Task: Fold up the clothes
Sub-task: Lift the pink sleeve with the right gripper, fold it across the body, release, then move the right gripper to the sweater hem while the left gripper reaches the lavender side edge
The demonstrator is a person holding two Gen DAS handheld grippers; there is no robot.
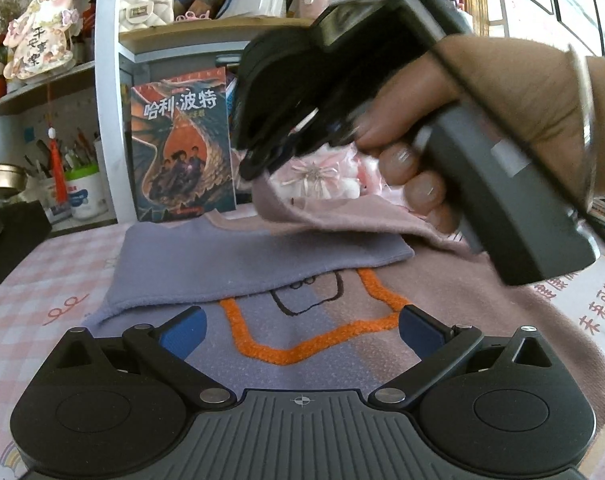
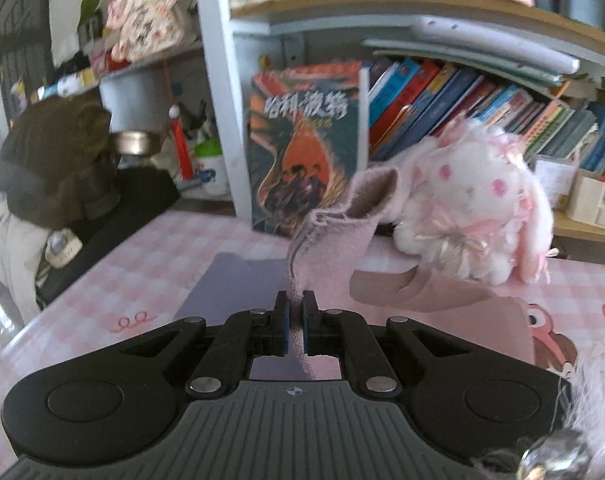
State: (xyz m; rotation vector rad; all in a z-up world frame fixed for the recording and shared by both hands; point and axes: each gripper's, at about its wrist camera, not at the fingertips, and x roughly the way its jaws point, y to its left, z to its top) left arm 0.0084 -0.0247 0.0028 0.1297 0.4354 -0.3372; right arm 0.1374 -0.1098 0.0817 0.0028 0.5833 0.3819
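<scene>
A white shelf post (image 2: 218,92) rises behind the pink checked table cover (image 2: 134,280). Right of the post, wooden shelves (image 2: 382,4) hold leaning books (image 2: 462,100); left of it, a lower shelf carries ornaments in daylight.

Along the far edge of the pink checked bench (image 2: 114,280) a dragon-cover book (image 1: 182,144) stands upright against a white shelf post (image 1: 108,92), a white-and-pink plush toy (image 2: 474,216) beside it, and what looks like a metal bowl (image 2: 136,142) toward the far left corner.

"哈利·波特" on book cover (image 1: 182,148)
</scene>
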